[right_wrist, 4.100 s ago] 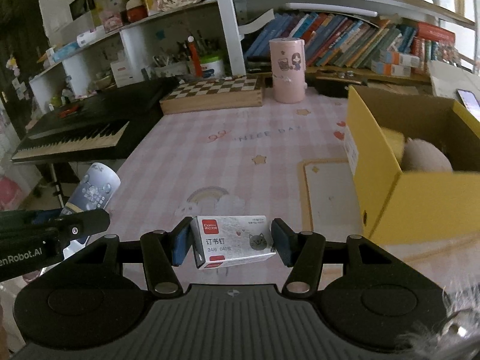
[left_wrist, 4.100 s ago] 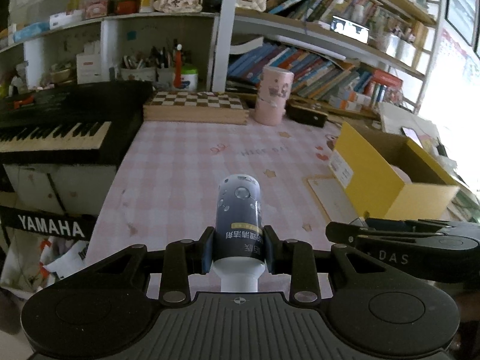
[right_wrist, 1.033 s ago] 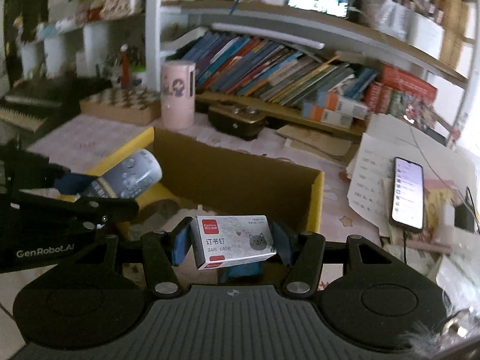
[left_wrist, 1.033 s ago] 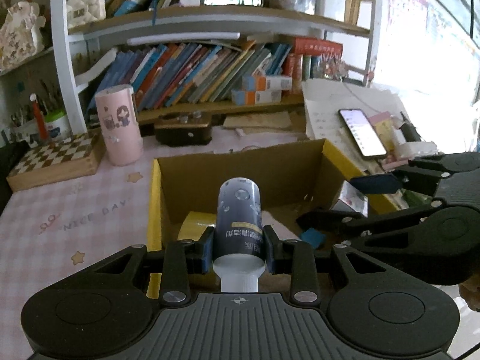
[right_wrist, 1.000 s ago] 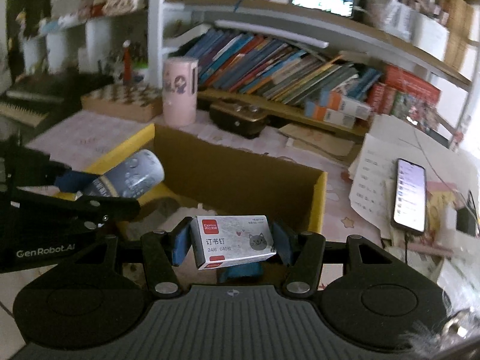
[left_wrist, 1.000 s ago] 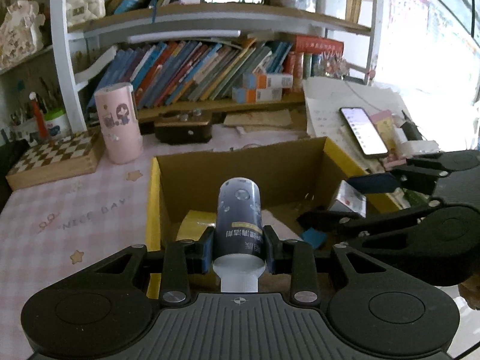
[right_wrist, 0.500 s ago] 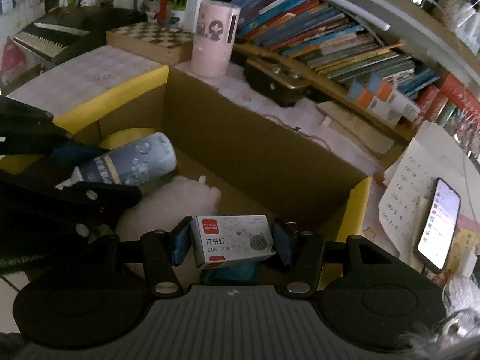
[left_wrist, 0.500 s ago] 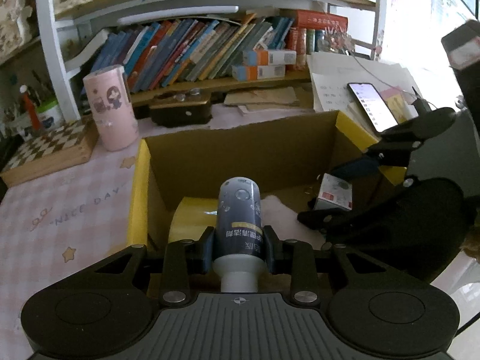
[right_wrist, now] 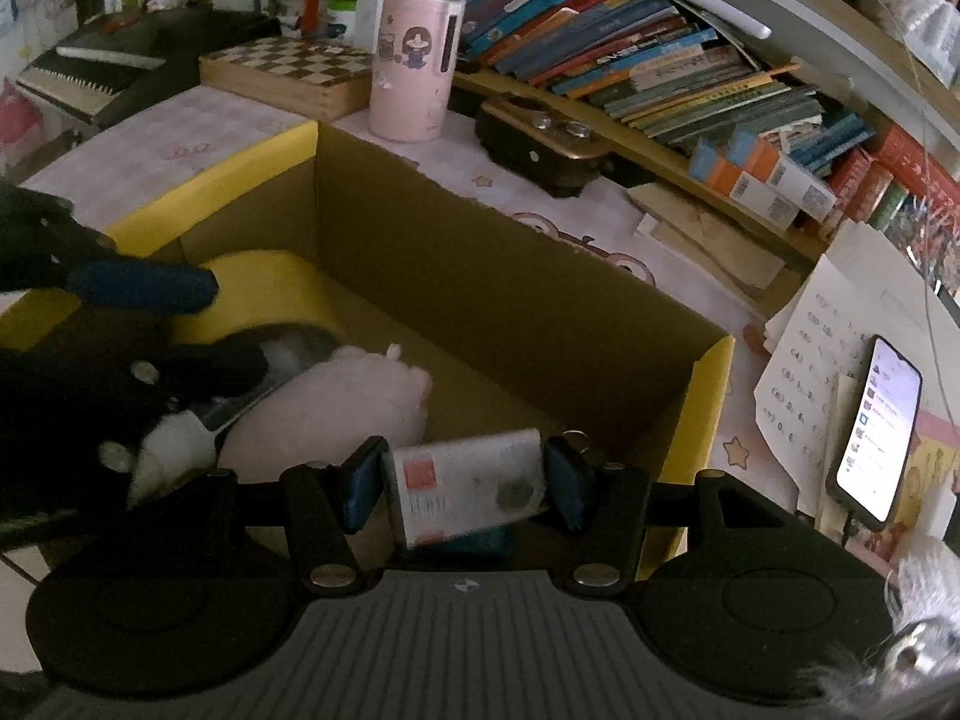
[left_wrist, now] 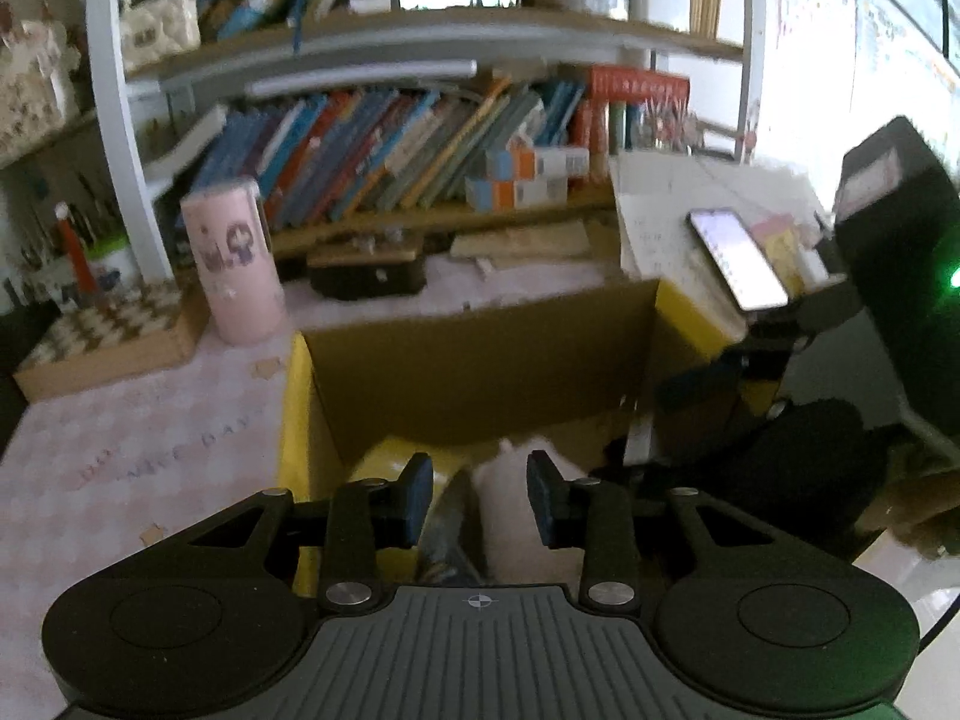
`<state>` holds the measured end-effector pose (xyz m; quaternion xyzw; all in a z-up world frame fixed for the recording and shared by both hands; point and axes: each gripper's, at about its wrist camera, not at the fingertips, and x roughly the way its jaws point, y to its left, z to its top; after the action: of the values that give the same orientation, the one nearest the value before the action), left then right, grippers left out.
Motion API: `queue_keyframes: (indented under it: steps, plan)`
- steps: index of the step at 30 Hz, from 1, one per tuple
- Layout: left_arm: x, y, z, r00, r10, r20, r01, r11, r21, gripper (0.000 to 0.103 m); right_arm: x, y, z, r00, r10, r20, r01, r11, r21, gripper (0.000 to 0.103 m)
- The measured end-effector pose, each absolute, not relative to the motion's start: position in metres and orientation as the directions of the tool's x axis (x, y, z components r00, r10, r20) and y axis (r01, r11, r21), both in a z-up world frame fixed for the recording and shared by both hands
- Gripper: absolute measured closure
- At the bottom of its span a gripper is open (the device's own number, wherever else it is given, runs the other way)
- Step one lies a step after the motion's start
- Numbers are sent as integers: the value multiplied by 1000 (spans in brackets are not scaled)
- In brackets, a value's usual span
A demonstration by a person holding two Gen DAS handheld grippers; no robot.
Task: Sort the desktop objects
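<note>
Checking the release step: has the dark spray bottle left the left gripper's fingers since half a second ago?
Yes. The left gripper is open, and the bottle has dropped down into the yellow cardboard box, lying beside the pink plush.

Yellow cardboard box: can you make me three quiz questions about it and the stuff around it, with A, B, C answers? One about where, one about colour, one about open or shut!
1. Where is the fluffy pale pink toy?
A. On the chessboard
B. Inside the yellow cardboard box
C. On the phone

2. What colour is the tall cartoon-printed cup?
A. Pink
B. Green
C. Black

3. How is the left gripper?
A. Shut on a book
B. Shut on the cup
C. Open and empty

Answers:
1 B: the fluffy pale pink toy lies on the floor of the yellow cardboard box.
2 A: the tall cartoon-printed cup standing beyond the box is pink.
3 C: the left gripper has its fingers apart with nothing between them.
</note>
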<state>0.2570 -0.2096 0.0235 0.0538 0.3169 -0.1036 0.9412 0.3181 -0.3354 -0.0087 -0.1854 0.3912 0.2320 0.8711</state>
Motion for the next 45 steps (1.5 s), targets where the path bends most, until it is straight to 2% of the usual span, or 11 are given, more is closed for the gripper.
queue_keyframes:
  steps: [4, 6, 12, 18, 24, 29, 38, 45]
  plan:
    - [244, -204, 40, 820, -160, -550, 198, 980, 10, 49, 310, -340, 1, 605, 279, -746, -532, 839, -117, 41]
    - [237, -200, 47, 836, -155, -526, 179, 984, -5, 38, 301, -341, 8, 628, 284, -725, -524, 842, -124, 38]
    - [210, -178, 62, 874, -116, -472, 115, 993, -32, 18, 264, -343, 29, 708, 290, -643, -470, 874, -123, 32]
    - [180, -151, 70, 895, -81, -439, 64, 997, -54, 10, 227, -345, 49, 806, 245, -539, -347, 933, -96, 28]
    - [144, -129, 72, 916, -22, -401, 23, 1000, -2, 1, 191, -339, 60, 867, 180, -465, -237, 969, -67, 26]
    - [115, -108, 67, 914, 2, -405, 11, 999, 31, 0, 161, -330, 58, 886, 131, -445, -155, 988, -17, 19]
    - [67, -67, 48, 883, 34, -468, -35, 999, 6, 0, 95, -292, 33, 868, 96, -487, -81, 995, 51, 14]
    - [26, -48, 36, 878, 99, -469, -81, 995, 59, 0, 44, -261, 16, 856, 83, -510, -58, 996, 66, 13]
